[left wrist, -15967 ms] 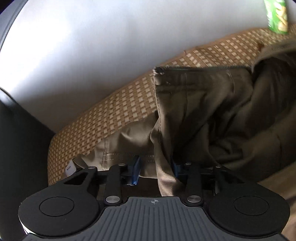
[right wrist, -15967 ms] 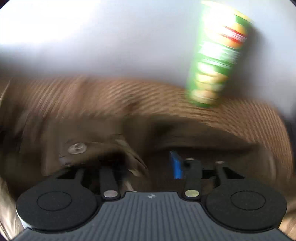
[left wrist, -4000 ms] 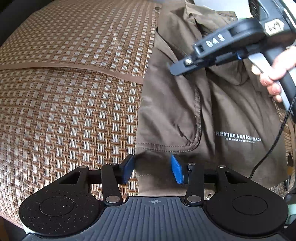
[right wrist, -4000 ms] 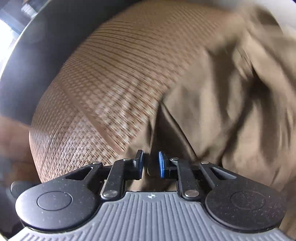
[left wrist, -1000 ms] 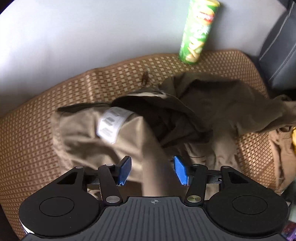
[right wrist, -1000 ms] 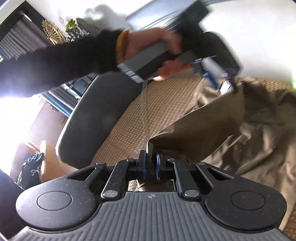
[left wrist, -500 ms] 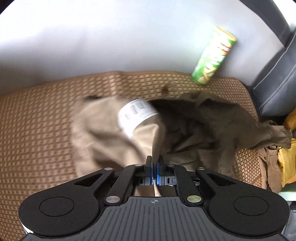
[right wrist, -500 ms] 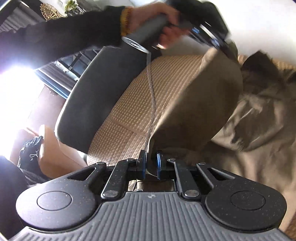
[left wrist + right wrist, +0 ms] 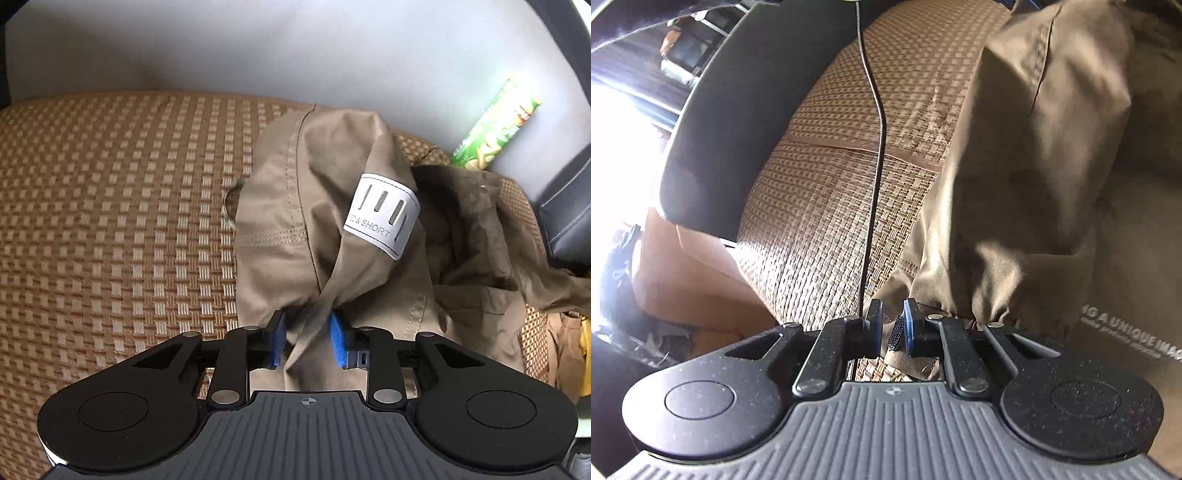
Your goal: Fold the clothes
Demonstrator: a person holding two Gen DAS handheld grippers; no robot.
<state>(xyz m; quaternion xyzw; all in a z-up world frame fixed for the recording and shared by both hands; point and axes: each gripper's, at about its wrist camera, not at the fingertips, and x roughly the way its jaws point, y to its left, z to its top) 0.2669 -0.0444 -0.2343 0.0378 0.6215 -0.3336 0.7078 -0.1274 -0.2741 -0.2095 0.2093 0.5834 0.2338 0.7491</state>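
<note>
A brown garment [image 9: 295, 206] with a white label [image 9: 384, 218] lies bunched on the woven mat [image 9: 110, 206]. My left gripper [image 9: 307, 343] points down at it. Its jaws are opening, and a gathered fold of the fabric still runs loosely between the blue pads [image 9: 337, 341]. In the right wrist view the same garment [image 9: 1034, 166] rises as a folded-over flap, with white printed lettering [image 9: 1126, 332] lower right. My right gripper [image 9: 892, 326] sits low over the mat [image 9: 820, 221], nearly shut on the garment's edge, a black fuzzy tab [image 9: 895, 332] showing between its pads.
A green chip can [image 9: 495, 136] leans against the pale backrest at the far right. A dark grey cushion [image 9: 565, 221] and a yellow cloth [image 9: 585, 354] sit at the right edge. A black cable [image 9: 875, 147] hangs across the mat beside a dark armrest [image 9: 738, 129].
The left pads, shut on the fabric half a second ago, now stand apart, closer to the mat. The right gripper has sunk toward the mat. The hand holding the other gripper has left its view.
</note>
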